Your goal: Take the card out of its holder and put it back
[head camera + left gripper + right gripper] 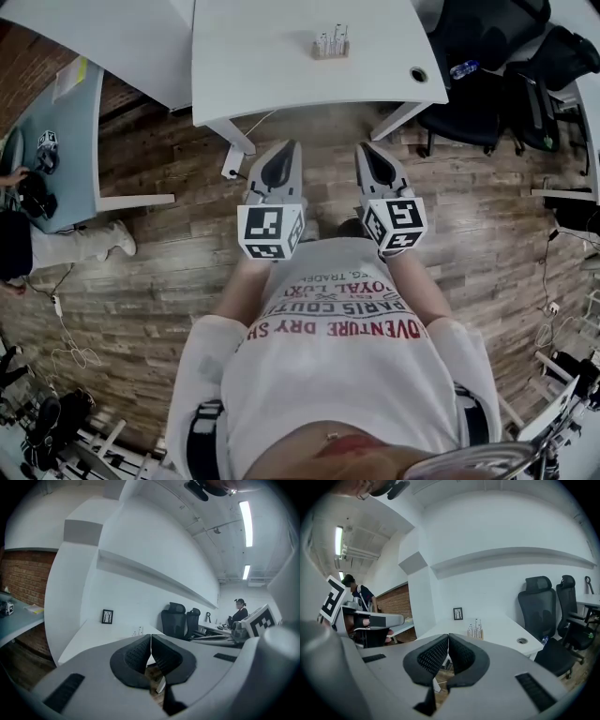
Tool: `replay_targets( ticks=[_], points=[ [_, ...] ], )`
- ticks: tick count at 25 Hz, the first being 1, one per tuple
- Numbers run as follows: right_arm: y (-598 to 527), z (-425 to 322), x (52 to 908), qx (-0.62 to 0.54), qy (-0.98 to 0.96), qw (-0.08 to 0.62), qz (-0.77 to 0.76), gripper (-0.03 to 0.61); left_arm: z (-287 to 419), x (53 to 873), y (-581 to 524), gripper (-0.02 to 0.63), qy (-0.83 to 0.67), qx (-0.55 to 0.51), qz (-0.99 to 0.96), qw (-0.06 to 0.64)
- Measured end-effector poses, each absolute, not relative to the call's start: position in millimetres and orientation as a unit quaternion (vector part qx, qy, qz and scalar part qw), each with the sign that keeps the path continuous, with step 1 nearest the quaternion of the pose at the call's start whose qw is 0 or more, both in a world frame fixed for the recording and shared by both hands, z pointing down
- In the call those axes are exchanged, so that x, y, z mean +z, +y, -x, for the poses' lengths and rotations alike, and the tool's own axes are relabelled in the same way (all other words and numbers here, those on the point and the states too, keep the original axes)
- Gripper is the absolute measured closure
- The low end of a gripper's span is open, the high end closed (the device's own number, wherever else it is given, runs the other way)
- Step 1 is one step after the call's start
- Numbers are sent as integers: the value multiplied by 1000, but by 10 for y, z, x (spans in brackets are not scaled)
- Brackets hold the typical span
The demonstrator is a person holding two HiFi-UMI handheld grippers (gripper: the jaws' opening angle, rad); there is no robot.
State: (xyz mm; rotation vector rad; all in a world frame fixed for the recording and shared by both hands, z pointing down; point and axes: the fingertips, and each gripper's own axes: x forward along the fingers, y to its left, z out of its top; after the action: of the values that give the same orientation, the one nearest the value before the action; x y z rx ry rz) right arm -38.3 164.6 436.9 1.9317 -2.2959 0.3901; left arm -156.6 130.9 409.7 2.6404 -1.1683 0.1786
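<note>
A small wooden card holder [330, 44] with pale cards standing in it sits on the white table [281, 66] ahead of me. It also shows far off in the right gripper view as the holder [476, 631], and tiny in the left gripper view as the holder [139, 631]. My left gripper [284, 148] and right gripper [365, 148] are held side by side over the wooden floor, short of the table's near edge. Both point toward the table. In their own views, the left gripper [151, 637] and right gripper [448, 636] have jaws pressed together with nothing between them.
Black office chairs [478, 103] stand right of the table, with a water bottle [463, 68] near them. The table has a cable hole [418, 74] at its right corner and a small framed picture [458, 613] at the back. Another person [19, 239] sits by a desk at left.
</note>
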Motion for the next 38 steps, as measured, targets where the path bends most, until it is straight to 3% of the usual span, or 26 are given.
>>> replay_targets(
  ticks=[19, 38],
  points=[
    [120, -300, 4440, 129, -799, 53, -585, 553, 850, 4206, -18, 589, -449, 74, -882, 120],
    [-1320, -1026, 4883, 187, -864, 84, -461, 552, 268, 4570, -1326, 589, -546, 99, -815, 166]
  ],
)
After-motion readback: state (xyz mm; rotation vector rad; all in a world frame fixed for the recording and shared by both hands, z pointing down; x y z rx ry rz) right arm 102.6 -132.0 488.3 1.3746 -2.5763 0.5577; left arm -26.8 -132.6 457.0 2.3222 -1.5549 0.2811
